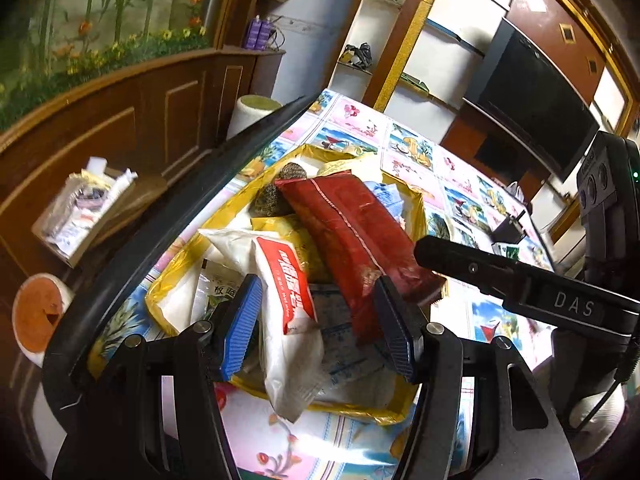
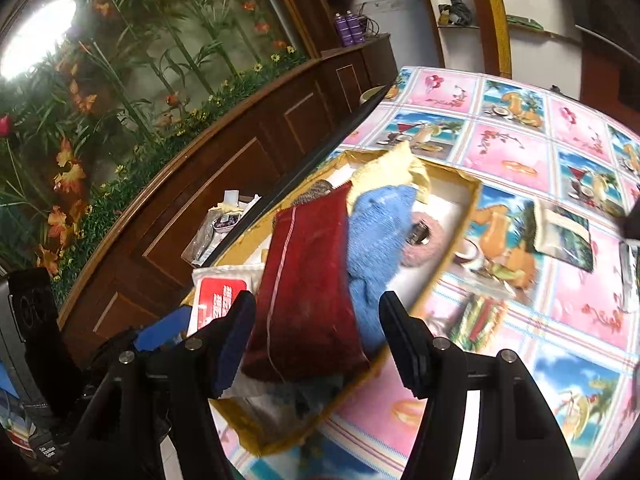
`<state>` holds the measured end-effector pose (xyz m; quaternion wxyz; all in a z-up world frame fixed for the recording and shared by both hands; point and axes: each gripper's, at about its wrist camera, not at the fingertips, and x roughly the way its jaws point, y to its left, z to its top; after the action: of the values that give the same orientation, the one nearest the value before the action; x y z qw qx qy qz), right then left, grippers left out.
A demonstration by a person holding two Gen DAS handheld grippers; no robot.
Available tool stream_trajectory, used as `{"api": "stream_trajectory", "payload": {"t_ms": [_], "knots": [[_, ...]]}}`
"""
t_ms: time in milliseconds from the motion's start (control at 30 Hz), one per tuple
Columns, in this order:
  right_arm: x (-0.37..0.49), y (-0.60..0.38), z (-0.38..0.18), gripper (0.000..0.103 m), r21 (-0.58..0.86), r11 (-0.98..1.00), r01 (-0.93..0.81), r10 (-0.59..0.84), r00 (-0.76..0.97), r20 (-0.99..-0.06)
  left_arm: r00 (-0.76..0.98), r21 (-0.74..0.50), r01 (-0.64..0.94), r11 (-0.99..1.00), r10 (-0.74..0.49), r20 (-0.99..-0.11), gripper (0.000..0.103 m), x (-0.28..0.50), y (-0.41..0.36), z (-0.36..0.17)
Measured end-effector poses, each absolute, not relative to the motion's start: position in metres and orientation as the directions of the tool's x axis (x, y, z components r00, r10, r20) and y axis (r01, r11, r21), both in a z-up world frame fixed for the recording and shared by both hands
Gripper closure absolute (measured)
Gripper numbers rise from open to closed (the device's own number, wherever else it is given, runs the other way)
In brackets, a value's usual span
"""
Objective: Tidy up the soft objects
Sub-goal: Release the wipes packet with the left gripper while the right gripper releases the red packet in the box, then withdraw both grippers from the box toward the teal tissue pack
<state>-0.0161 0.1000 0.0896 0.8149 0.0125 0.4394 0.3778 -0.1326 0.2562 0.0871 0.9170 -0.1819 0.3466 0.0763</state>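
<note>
A: Where are the soft things sitting?

B: Piling up in the yellow box [image 1: 418, 204] on the patterned surface [image 2: 572, 320]. The red pouch [image 1: 352, 236] is lying slantwise on top, with one end overhanging the rim. The white wipes pack [image 1: 288, 312] is leaning over the near edge, probably because the box is overfull. The blue cloth [image 2: 376, 240] and a pink fuzzy thing [image 2: 424, 248] are tucked beside the pouch in the right wrist view.

A: Left claw [image 1: 316, 320]?

B: Released, hovering over the near edge. The wipes pack is showing between the fingers, but I'm not seeing the pads pressing on it.

A: Right claw [image 2: 316, 332]?

B: Also released, gripping nothing. The jaws are framing the low end of the pouch without touching it. It's showing in the left view too, beside the pouch's overhanging end.

A: Why are both staying close?

B: My guess is the pile is looking unstable, so they're hanging near to nudge or re-seat things. One small packet [image 2: 564, 236] is lying out on the surface, well apart from the box, likely not yet collected.
</note>
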Motion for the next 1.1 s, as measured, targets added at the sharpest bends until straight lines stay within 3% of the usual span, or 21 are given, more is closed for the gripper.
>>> {"api": "stream_trajectory", "payload": {"t_ms": [200, 1100], "knots": [[-0.018, 0.074, 0.088, 0.039, 0.374, 0.727, -0.576, 0.631, 0.345, -0.695, 0.760, -0.186, -0.261, 0.947, 0.083, -0.644, 0.044, -0.140, 0.232, 0.097], [-0.015, -0.068, 0.073, 0.038, 0.472, 0.777, -0.417, 0.627, 0.442, -0.641, 0.721, 0.066, -0.069, 0.995, 0.095, -0.686, 0.044, -0.129, 0.101, 0.101]]}}
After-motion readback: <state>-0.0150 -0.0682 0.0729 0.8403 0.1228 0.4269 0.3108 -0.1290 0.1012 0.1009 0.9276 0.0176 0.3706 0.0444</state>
